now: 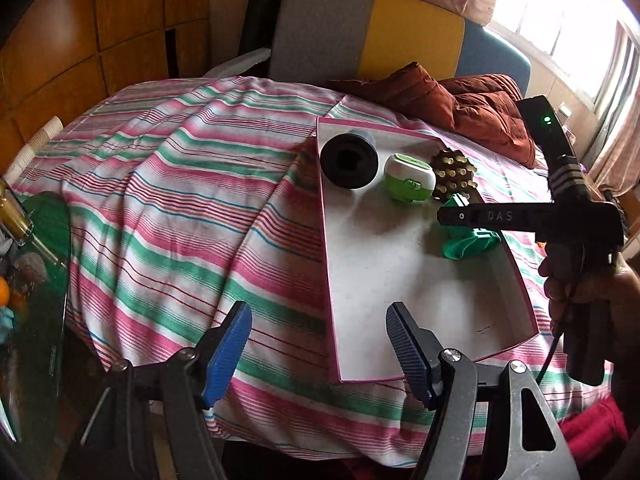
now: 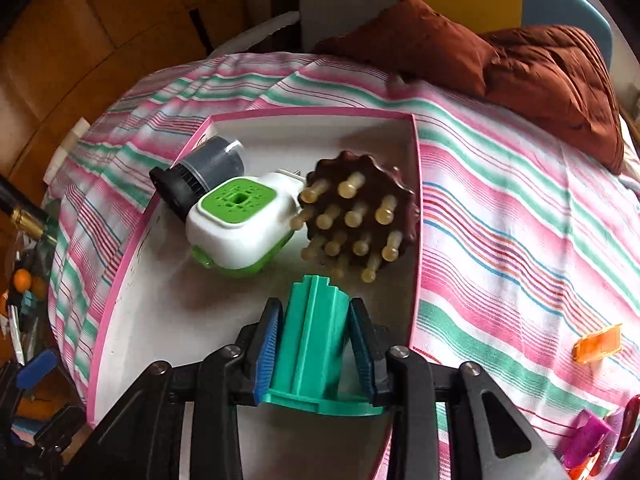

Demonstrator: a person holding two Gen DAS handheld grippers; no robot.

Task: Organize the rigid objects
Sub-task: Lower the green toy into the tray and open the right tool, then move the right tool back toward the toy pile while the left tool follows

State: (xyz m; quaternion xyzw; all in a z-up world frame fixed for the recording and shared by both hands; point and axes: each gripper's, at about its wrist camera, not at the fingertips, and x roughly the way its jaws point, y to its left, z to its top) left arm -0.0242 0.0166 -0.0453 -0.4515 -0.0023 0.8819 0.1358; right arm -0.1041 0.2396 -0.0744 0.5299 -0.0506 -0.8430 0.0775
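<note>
Over a table draped in a pink, green and white striped cloth, with a shallow white tray edged in pink set on top.

Inside the tray, at the far end, in a row: a grey jar with a black lid on its side against the left wall, a white and green plug-in unit touching it, then a brown massage brush with pale pegs facing up and toward the camera, just beside the right wall.

Nearer, a teal plastic piece with ribbed sides, standing tilted in the tray close to the right wall. Right gripper around it, one blue pad at each side, very close or touching; pressing or merely flanking, cannot tell. Seen from the left wrist, a hand wrapped around that gripper's handle.

Left gripper released, jaws wide apart and holding nothing, hovering above the near left corner of the tray.

On the cloth to the right of the tray, well apart from it, an orange clip and some pink and purple clips. At the far edge of the table, a rust-brown quilt in a heap.
</note>
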